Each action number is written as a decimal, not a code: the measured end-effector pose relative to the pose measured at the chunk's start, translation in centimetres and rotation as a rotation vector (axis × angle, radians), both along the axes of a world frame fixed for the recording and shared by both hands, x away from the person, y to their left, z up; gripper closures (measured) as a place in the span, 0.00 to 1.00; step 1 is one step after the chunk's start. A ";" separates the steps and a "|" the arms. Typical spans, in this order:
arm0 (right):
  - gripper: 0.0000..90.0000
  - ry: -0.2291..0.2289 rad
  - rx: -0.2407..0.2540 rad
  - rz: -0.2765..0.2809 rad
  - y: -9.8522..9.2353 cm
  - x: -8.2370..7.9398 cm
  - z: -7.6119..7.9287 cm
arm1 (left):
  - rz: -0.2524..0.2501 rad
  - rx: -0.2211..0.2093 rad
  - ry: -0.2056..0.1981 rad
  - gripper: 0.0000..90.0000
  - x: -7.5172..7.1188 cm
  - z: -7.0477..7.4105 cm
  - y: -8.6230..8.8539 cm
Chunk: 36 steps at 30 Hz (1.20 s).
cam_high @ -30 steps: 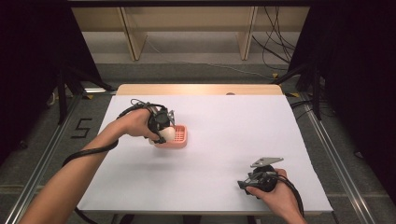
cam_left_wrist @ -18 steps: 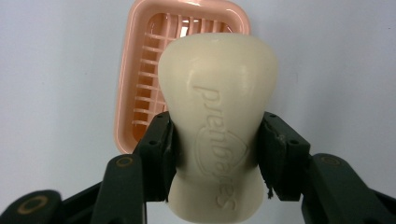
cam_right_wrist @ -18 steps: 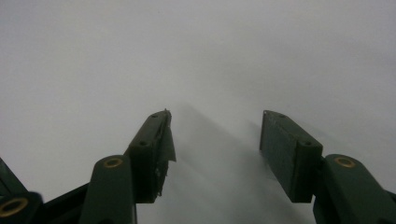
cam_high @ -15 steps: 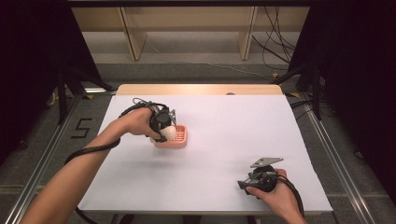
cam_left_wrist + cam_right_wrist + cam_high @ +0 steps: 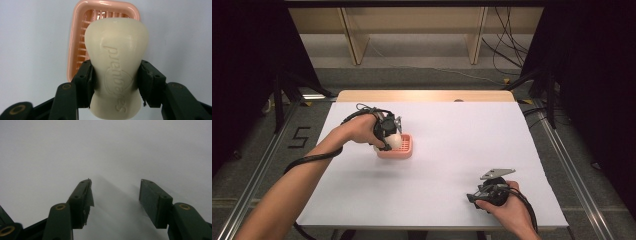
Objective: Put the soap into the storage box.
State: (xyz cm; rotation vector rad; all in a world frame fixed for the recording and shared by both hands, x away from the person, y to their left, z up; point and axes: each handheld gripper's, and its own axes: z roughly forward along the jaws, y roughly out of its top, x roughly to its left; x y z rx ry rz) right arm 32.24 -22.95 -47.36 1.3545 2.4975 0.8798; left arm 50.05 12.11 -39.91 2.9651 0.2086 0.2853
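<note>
High view: the left gripper [image 5: 393,136] holds a cream soap bar [image 5: 395,141] over the pink soap dish [image 5: 404,151] on the white table [image 5: 452,150]; the right gripper [image 5: 474,197] rests near the front edge.

Left gripper view: jaws clamp the soap bar's [image 5: 116,65] sides above the soap dish [image 5: 77,37].

Right gripper view: jaws spread apart, holding nothing.

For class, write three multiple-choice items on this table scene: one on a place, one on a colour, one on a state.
1. Where is the cream bar of soap?
A. above the soap dish
B. beside the right tongs
C. on the floor

2. What colour is the slatted plastic soap dish?
A. blue
B. pink
C. black

3. How are the right tongs?
A. shut on the soap
B. shut on the dish
C. open, holding nothing

Answers:
1 A: in the left gripper view the left tongs clamp the soap with the dish behind it.
2 B: its rim shows pink.
3 C: their jaws stand apart over the bare white table.
</note>
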 end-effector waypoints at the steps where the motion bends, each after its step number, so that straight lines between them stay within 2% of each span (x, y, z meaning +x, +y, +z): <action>1: 0.49 0.000 0.000 0.000 0.0 0.0 0.0 | 0.002 -0.001 0.002 0.55 0.0 0.0 0.0; 19: 0.49 -0.010 0.000 0.009 0.0 0.1 -0.1 | 0.009 0.000 -0.001 0.55 0.8 -0.4 0.0; 22: 0.49 -0.001 0.001 0.001 0.0 0.0 0.0 | -0.010 0.006 -0.007 0.55 0.9 -0.5 -0.1; 36: 0.49 -0.014 0.001 0.014 -0.1 0.1 -0.1 | -0.023 0.005 -0.016 0.55 1.2 -0.6 -0.5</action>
